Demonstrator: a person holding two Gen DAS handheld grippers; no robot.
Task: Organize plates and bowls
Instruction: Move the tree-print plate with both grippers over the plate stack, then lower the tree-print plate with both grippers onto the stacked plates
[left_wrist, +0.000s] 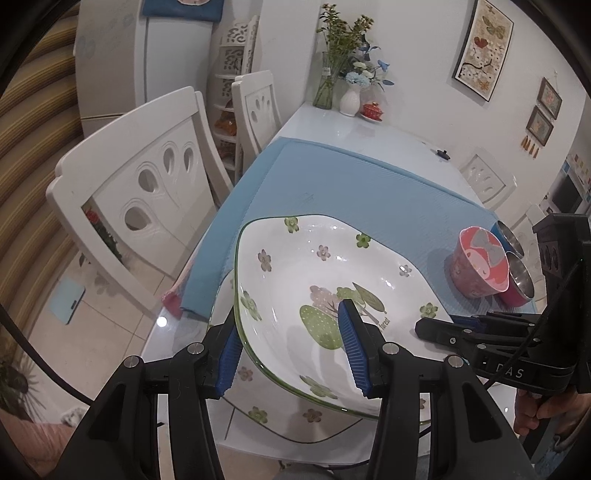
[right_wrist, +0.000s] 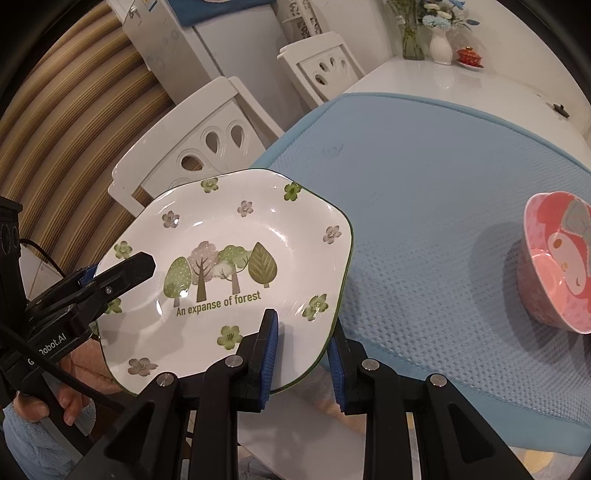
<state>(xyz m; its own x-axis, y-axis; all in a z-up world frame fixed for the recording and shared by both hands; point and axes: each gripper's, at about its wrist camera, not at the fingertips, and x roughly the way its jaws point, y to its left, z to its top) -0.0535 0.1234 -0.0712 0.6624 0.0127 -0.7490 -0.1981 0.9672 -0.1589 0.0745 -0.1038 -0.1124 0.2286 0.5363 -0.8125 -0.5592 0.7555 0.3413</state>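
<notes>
Both grippers are on one dish. The forest plate (left_wrist: 314, 291), white with a green rim, printed trees and the words "An expanse of forest", fills the lower centre of the left wrist view and the centre left of the right wrist view.

My left gripper (left_wrist: 291, 350) straddles the plate's near rim at the bottom of its frame. One blue pad sits outside the rim, the other inside on the plate face, and the jaws are closed down to the rim's thickness. In the right wrist view it enters from the left edge, its black finger lying over the plate's left rim.

My right gripper (right_wrist: 303, 354) does the same at the bottom of its frame: left pad on the plate face, right pad behind the rim, pinched onto the edge. The left wrist view shows it coming in from the right and reaching the plate's right edge.

A second flowered plate (left_wrist: 258, 402) lies flat beneath, at the lower centre, with the held plate tilted above it.

The blue mat (left_wrist: 369, 192) spreads across the white table (left_wrist: 354, 129). The pink cartoon bowl (left_wrist: 480, 266) sits at the right on the mat, with two metal cups (left_wrist: 519, 273) touching its far side.
</notes>
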